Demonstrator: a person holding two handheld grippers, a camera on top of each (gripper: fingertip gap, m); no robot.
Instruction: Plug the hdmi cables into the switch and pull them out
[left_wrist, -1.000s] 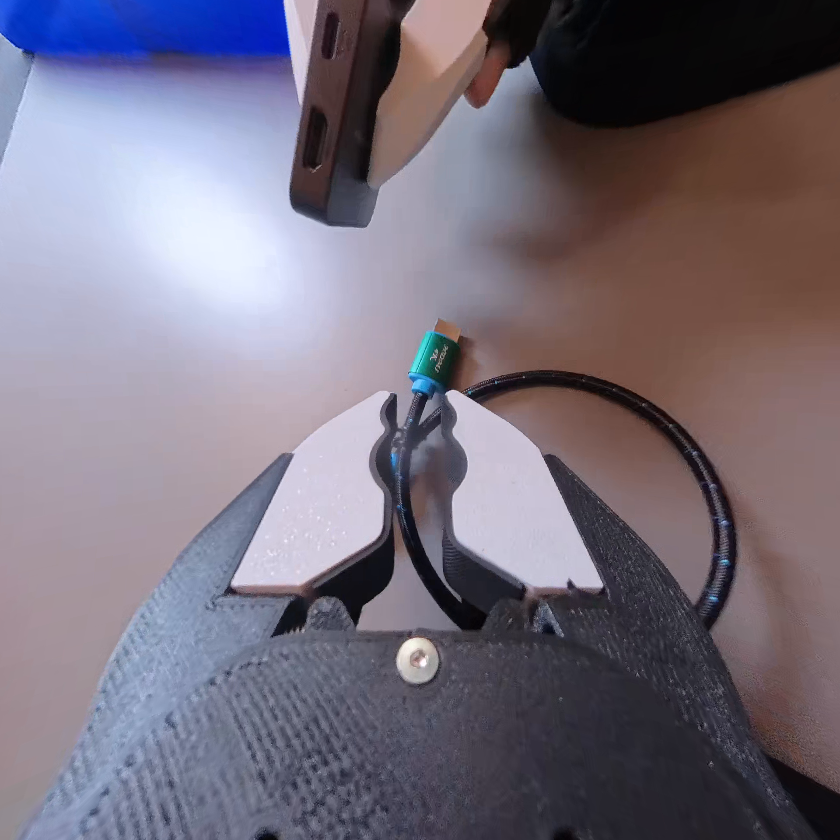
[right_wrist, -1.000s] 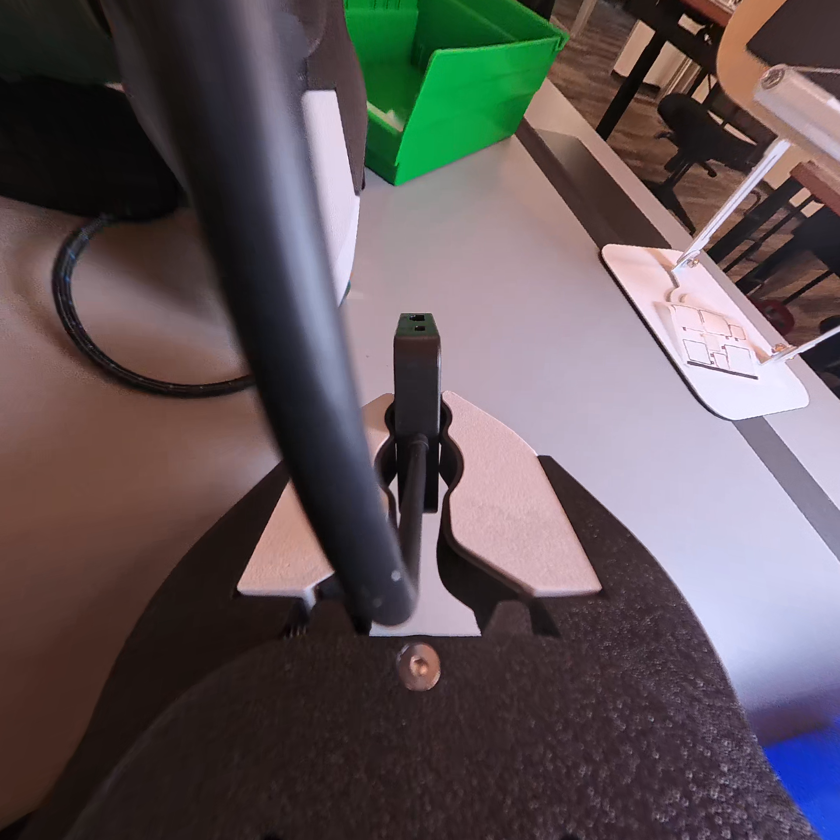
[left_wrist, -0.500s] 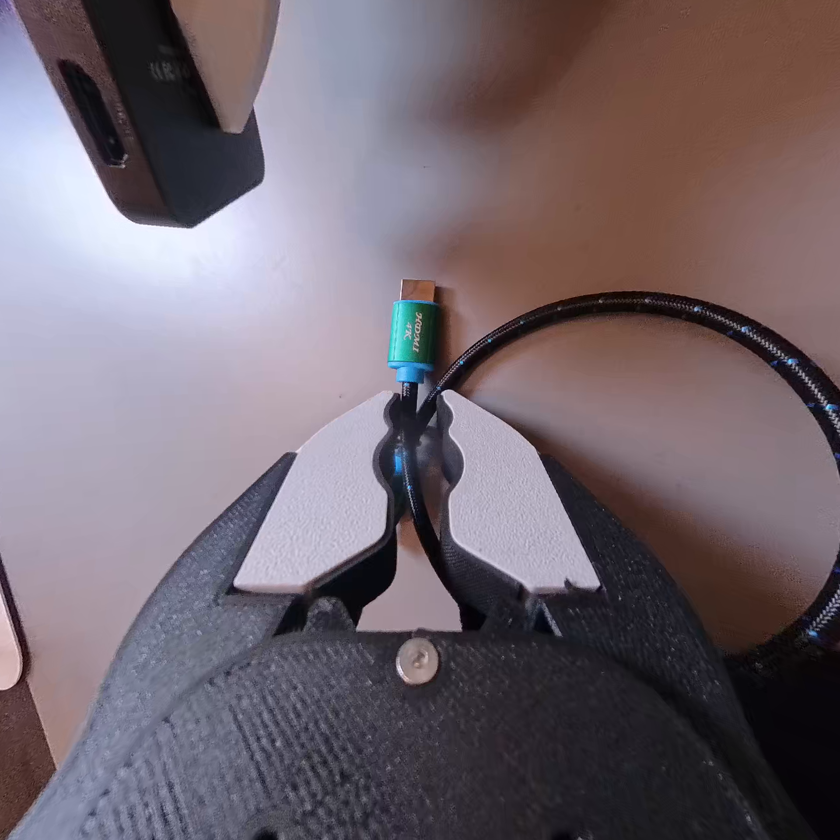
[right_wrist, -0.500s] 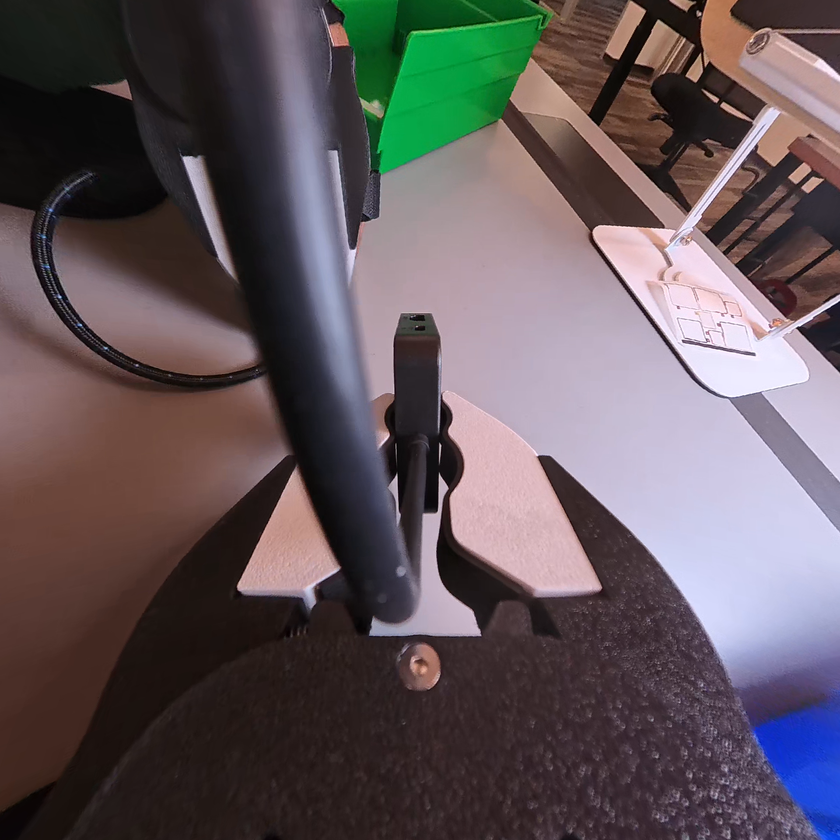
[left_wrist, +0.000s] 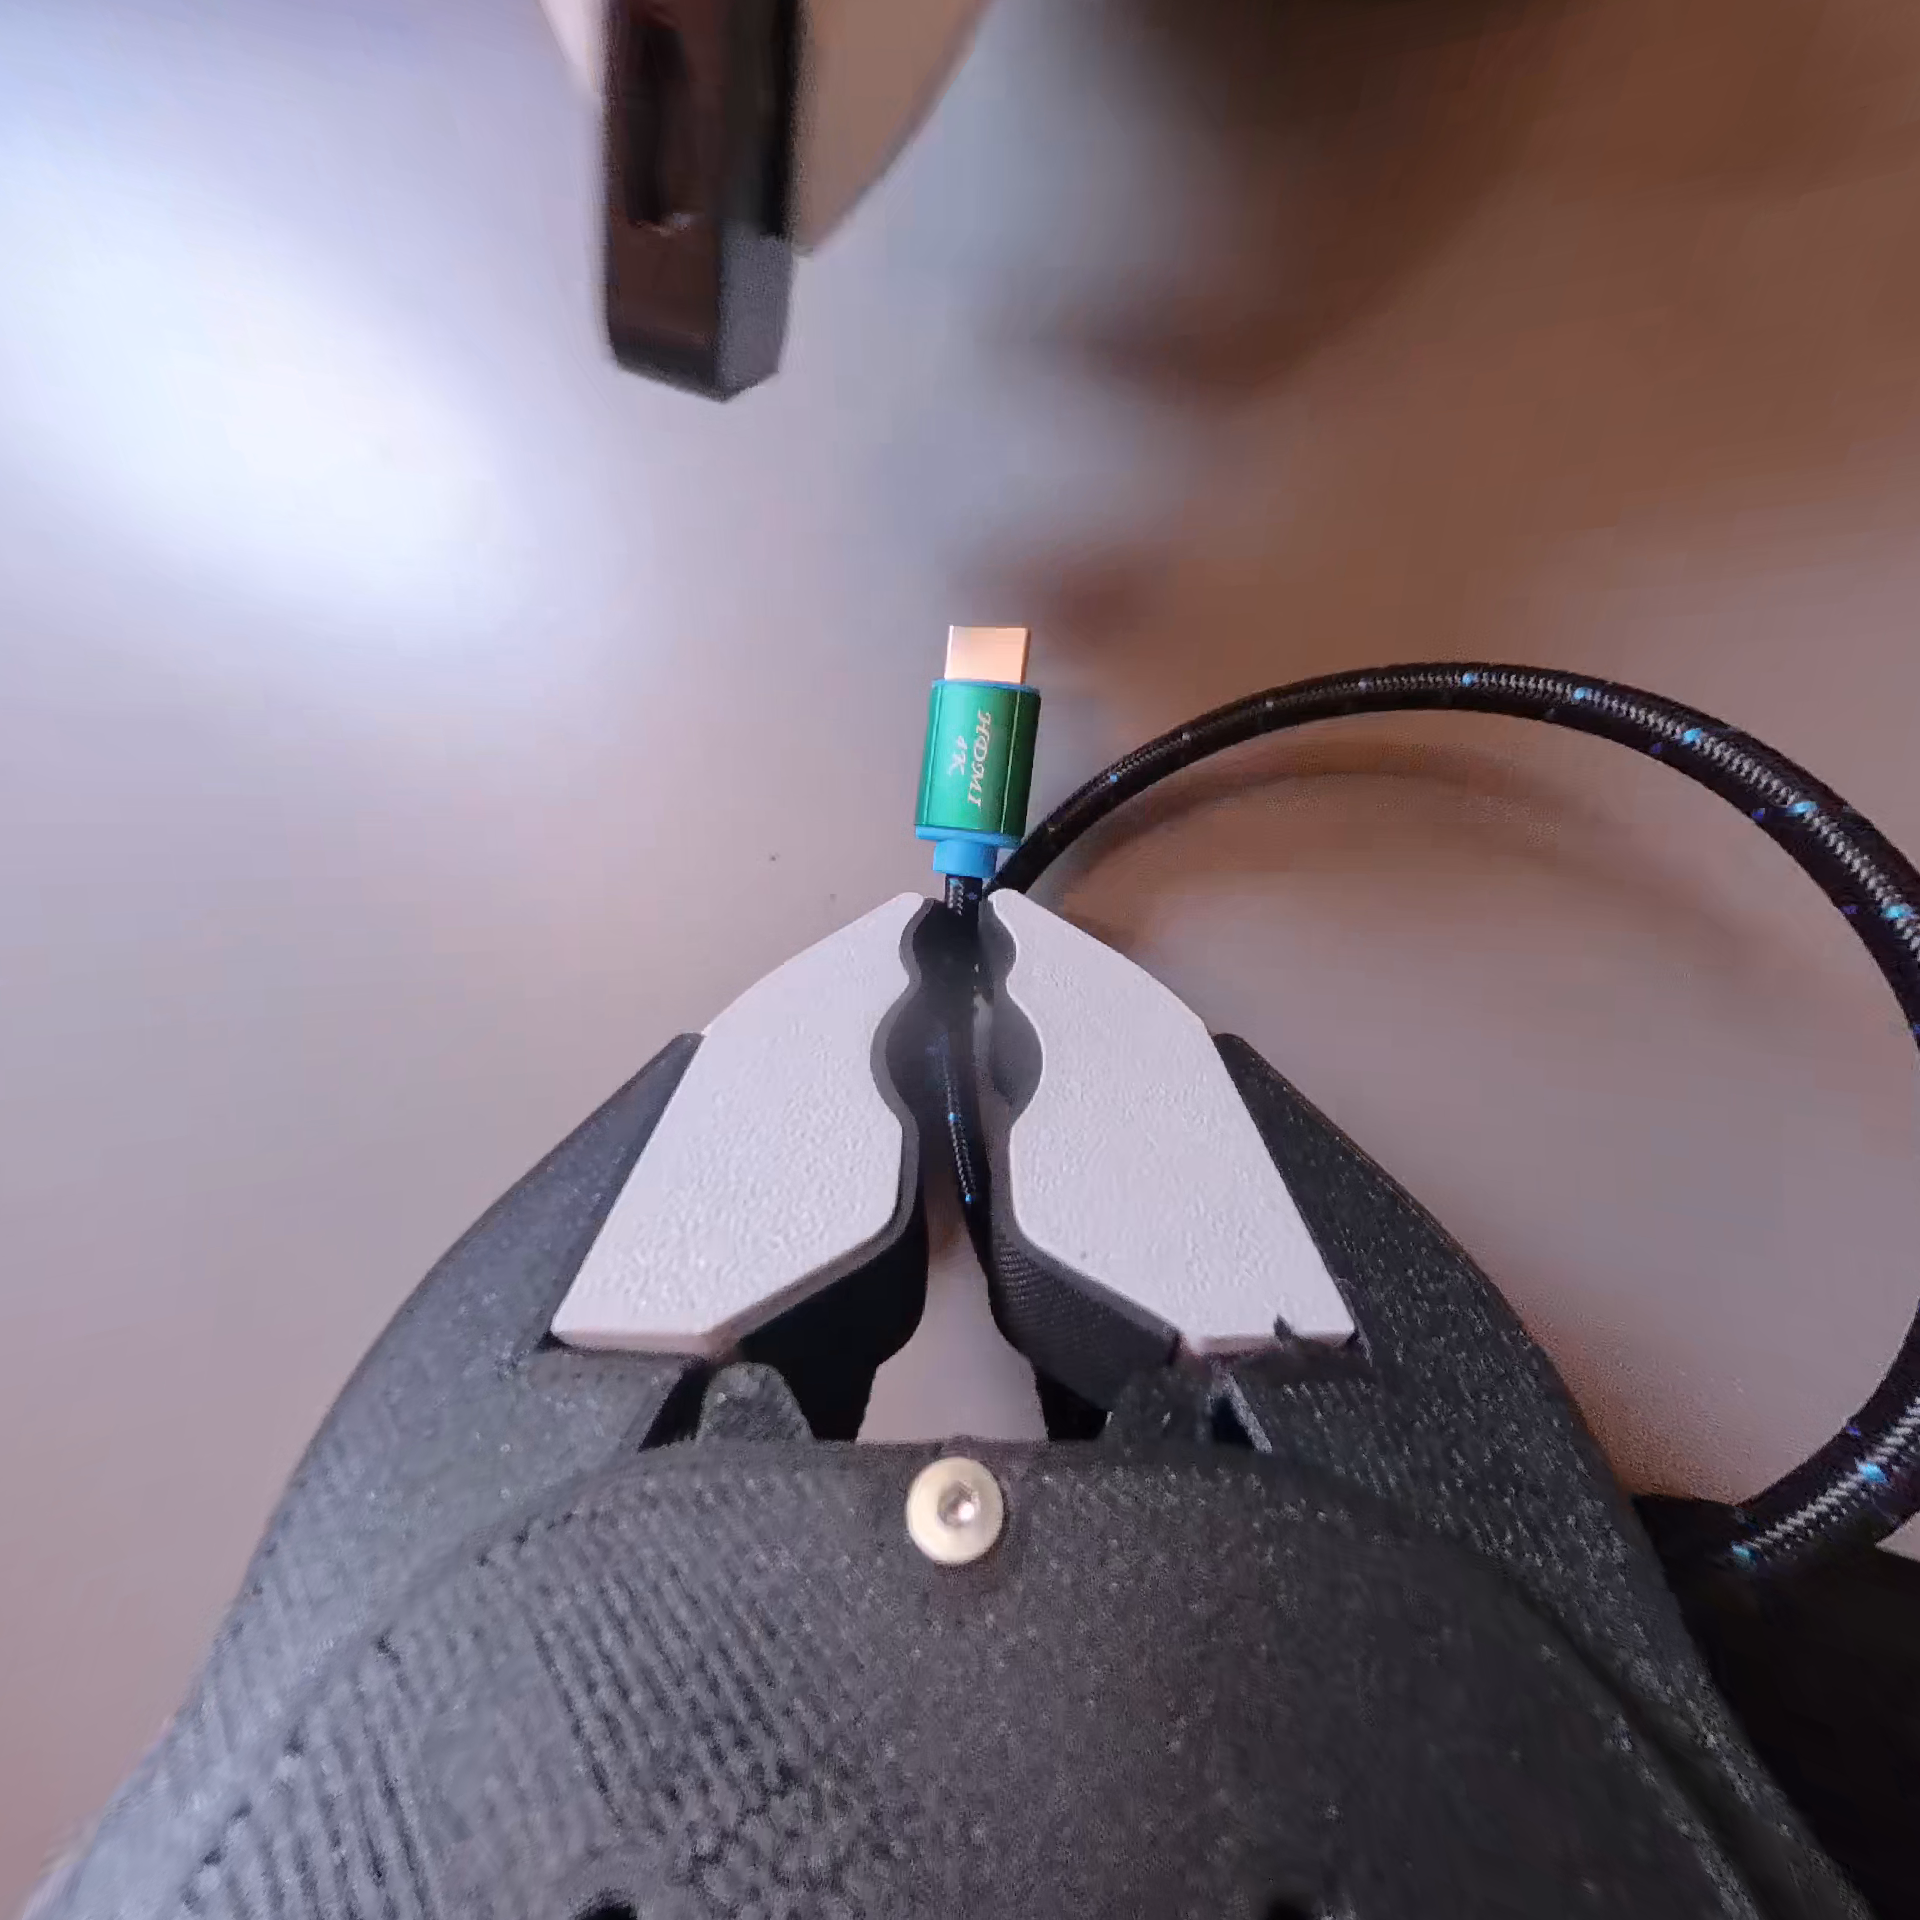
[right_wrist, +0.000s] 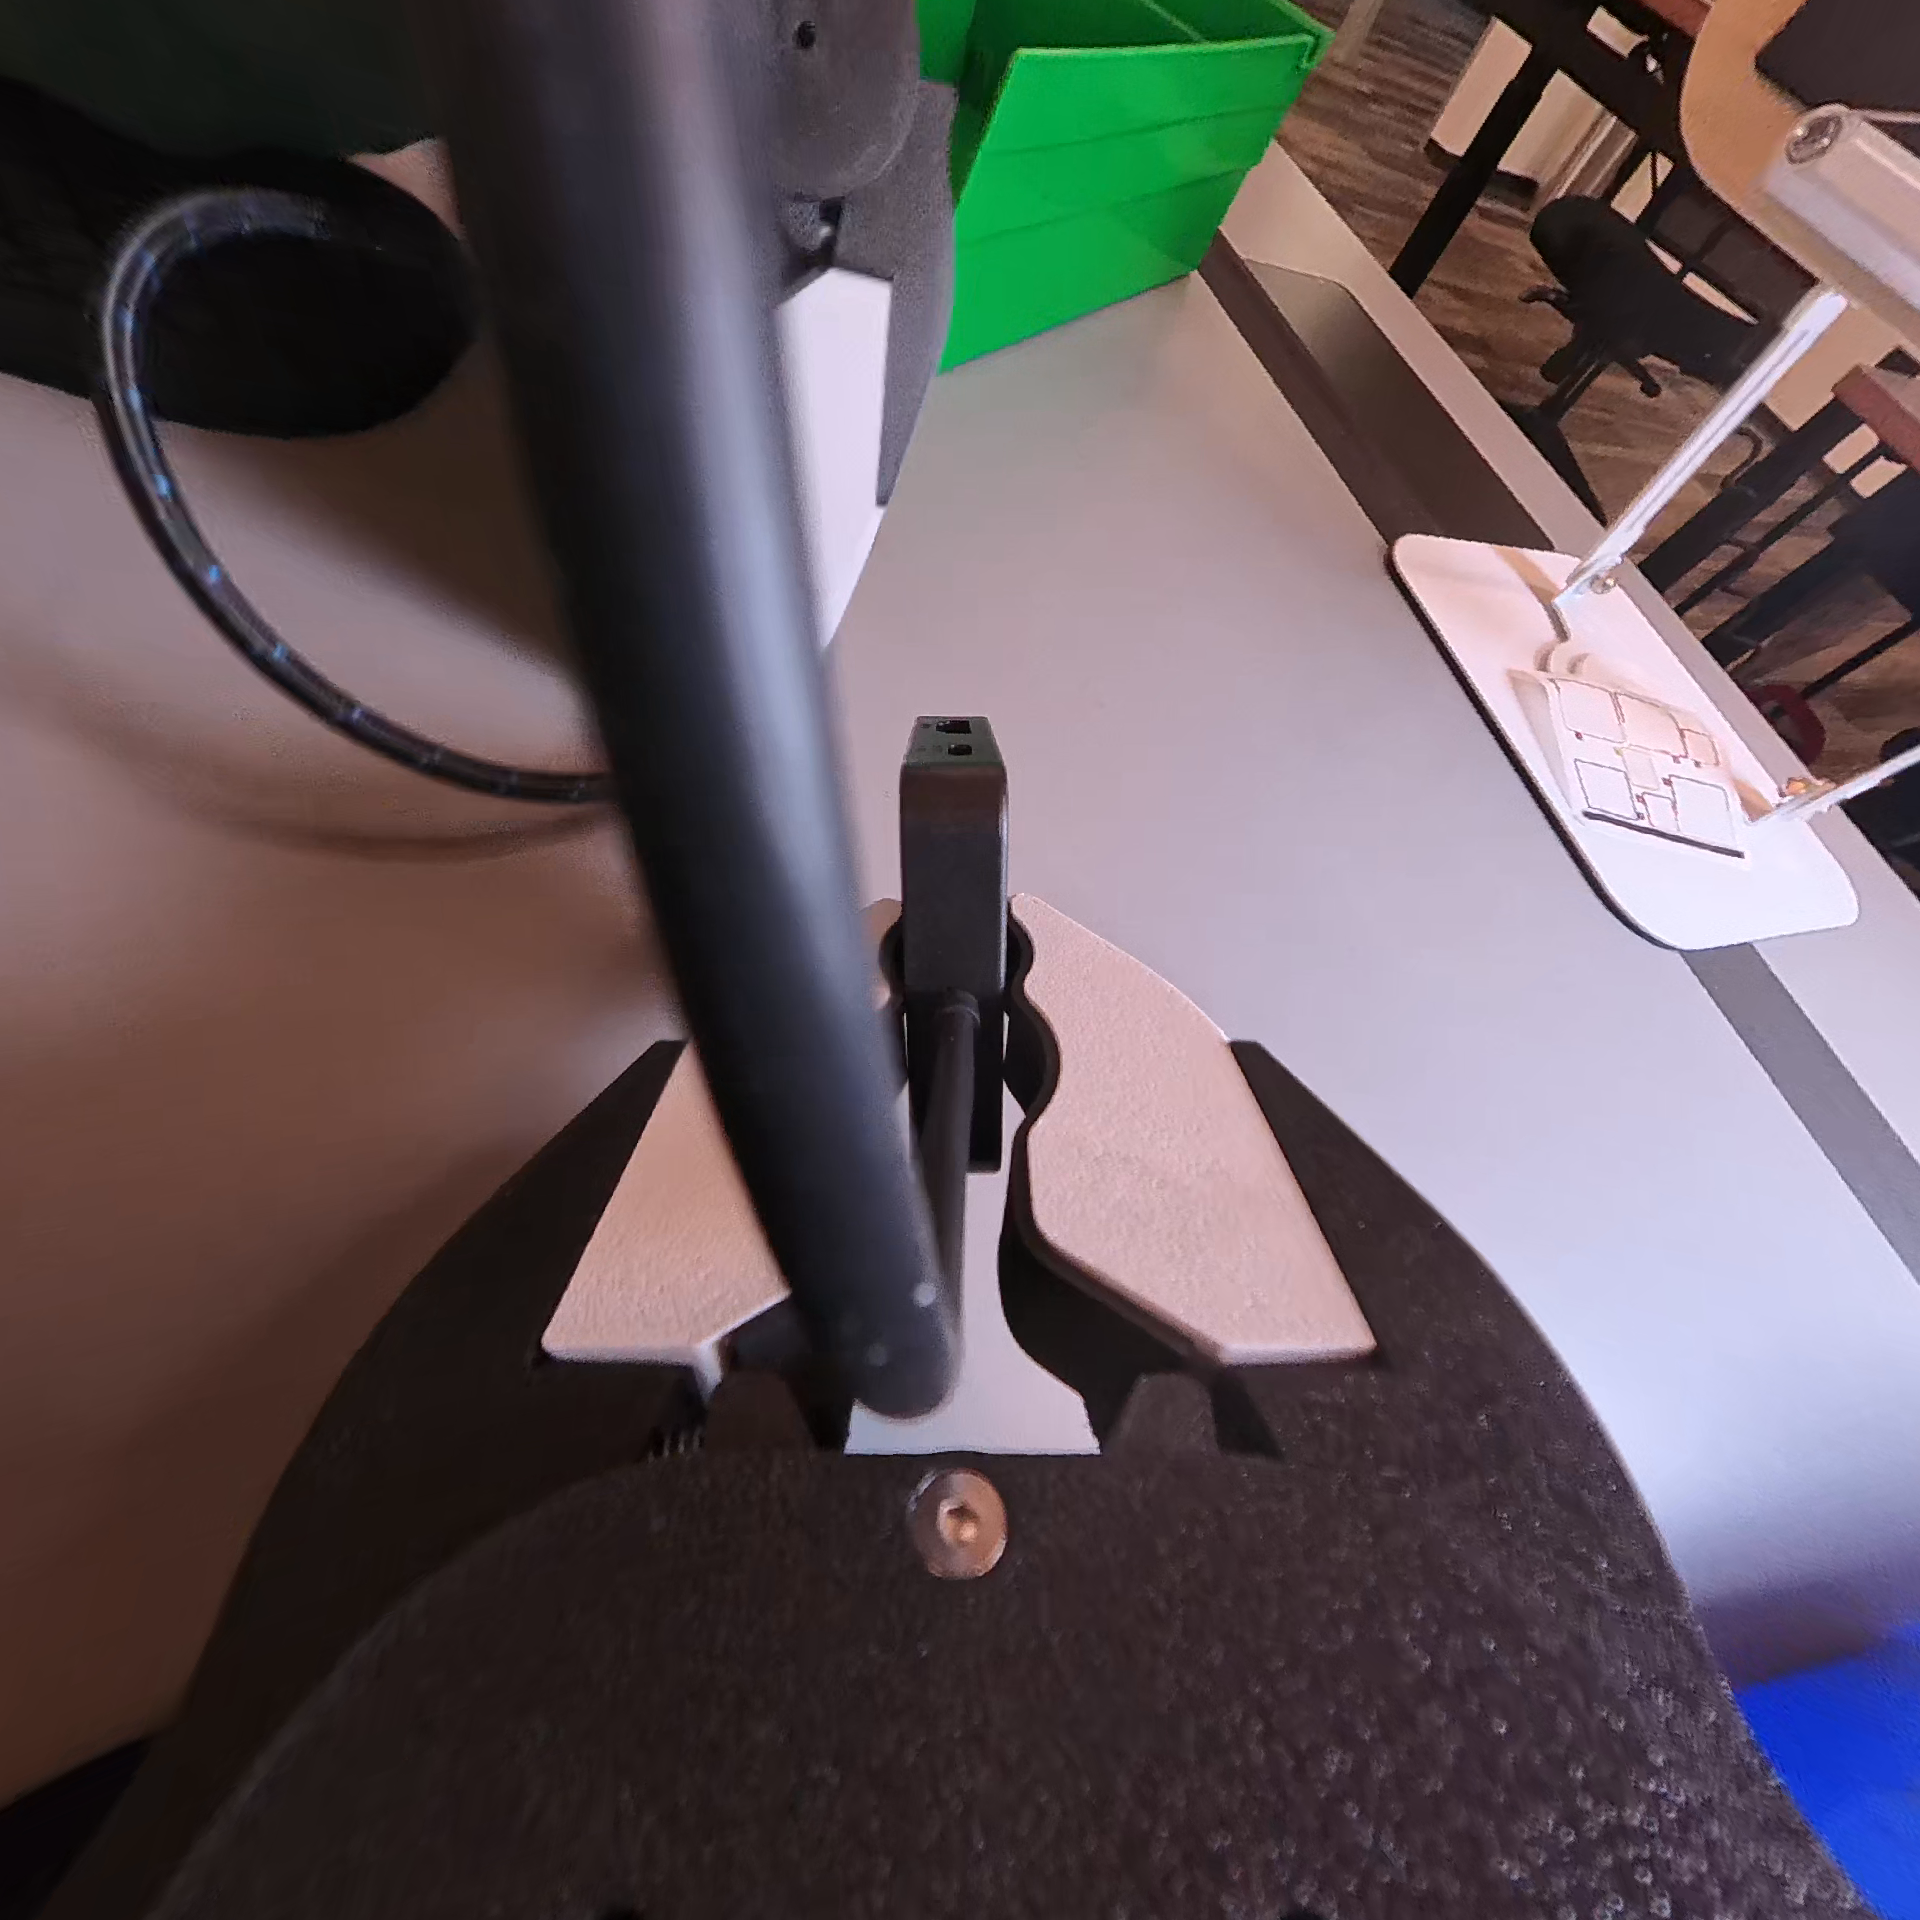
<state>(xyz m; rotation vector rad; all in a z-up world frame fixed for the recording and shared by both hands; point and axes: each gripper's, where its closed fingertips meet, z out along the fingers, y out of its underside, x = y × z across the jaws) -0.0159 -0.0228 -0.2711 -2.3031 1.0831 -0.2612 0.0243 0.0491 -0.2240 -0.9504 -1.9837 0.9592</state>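
My left gripper (left_wrist: 957, 902) pinches the cable (left_wrist: 1558, 717) behind its green plug (left_wrist: 975, 774), my right gripper (right_wrist: 951, 914) clamps the black adapter (right_wrist: 954, 831) above the counter (left_wrist: 312, 727).

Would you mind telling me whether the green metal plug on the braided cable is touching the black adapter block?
Apart. The left wrist view shows bare grey table between the green metal plug and the black adapter block beyond it.

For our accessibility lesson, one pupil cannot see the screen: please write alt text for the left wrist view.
The left claw is shut on a black braided cable with blue flecks just behind its green metal plug with a gold tip, above a pale grey table. A dark rectangular adapter with a slot-shaped port hangs blurred at the top.
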